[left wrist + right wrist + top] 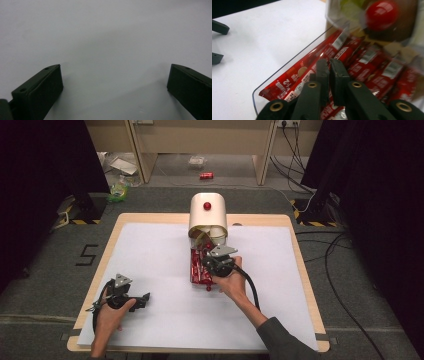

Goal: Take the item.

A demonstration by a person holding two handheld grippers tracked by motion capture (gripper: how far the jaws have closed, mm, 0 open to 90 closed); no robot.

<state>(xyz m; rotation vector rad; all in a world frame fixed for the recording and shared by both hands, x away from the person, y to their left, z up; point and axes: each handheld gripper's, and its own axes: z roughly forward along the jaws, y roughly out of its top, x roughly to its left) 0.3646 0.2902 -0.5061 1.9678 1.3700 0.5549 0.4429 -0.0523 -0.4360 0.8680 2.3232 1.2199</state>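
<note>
A clear tray [194, 270] full of red sachets [199, 265] sticks out in front of a cream dispenser [207, 217] with a red knob [207, 206]. My right gripper [209, 262] reaches down into the tray. In the right gripper view its jaws [329, 61] stand shut, tips pressed among the red sachets [352, 55]; whether a sachet is pinched between them is hidden. The tray's clear wall [287, 65] runs along the left. My left gripper [145, 299] rests at the table's near left, open, with only white sheet between its jaws [115, 66].
A white sheet [150, 255] covers the wooden table [305, 285]. The red knob [382, 15] looms close above the tray, blurred. Cables, a red can [206, 175] and litter lie on the floor beyond the table.
</note>
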